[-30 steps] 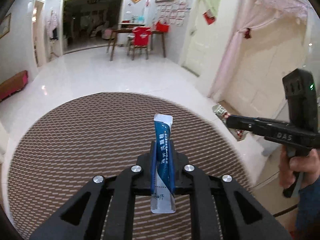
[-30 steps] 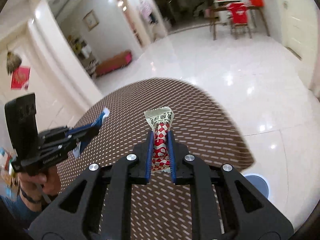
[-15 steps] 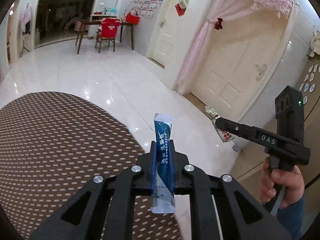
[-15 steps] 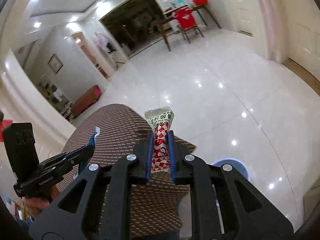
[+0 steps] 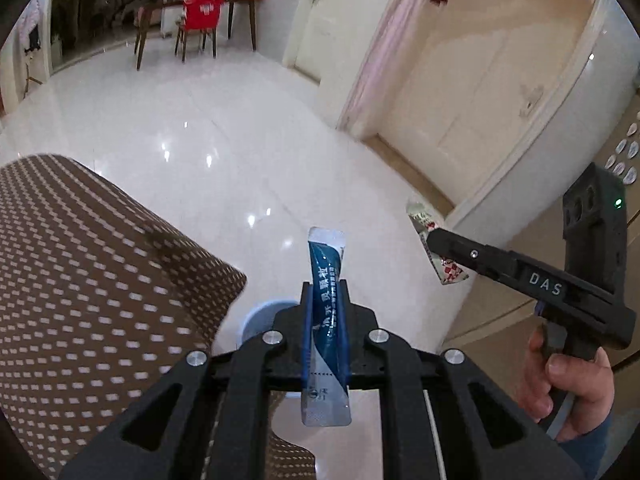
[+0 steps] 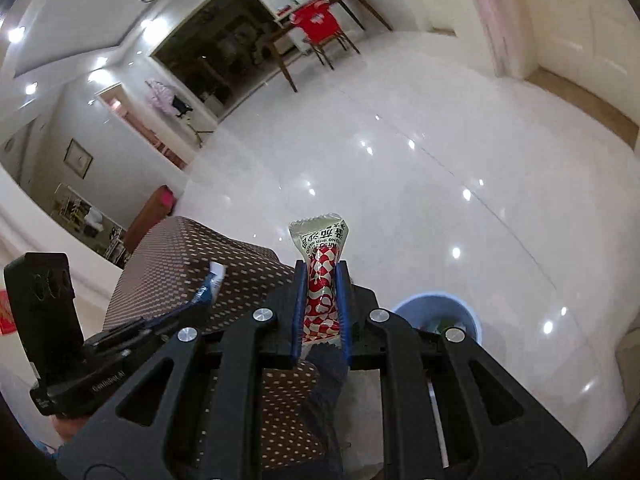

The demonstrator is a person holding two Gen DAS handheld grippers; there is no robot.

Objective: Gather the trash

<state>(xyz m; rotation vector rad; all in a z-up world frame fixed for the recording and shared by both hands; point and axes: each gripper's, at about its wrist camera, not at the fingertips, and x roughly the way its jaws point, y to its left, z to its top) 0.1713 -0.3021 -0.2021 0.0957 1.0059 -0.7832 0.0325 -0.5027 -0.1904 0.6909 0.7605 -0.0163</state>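
My left gripper (image 5: 325,286) is shut on a long blue sachet (image 5: 327,272) that stands upright between its pads. My right gripper (image 6: 322,266) is shut on a red-and-white checked wrapper (image 6: 320,280) with a pale crumpled top. Both are held in the air past the edge of the brown dotted table (image 5: 80,280). A light blue bin (image 6: 440,312) stands on the floor below, just right of the right gripper; its rim (image 5: 260,312) peeks out behind the left gripper. The right gripper with its wrapper (image 5: 444,268) shows at the right in the left wrist view.
The glossy white tiled floor (image 6: 440,180) spreads ahead. A cream door (image 5: 480,92) and pink curtain (image 5: 372,60) stand to the right. A wooden table with a red-covered chair (image 5: 200,16) stands far back. The table's corner (image 6: 200,256) lies to the left.
Both grippers have swung right, off the table and out over the floor, each still holding its piece. The blue bin has come into view below them.
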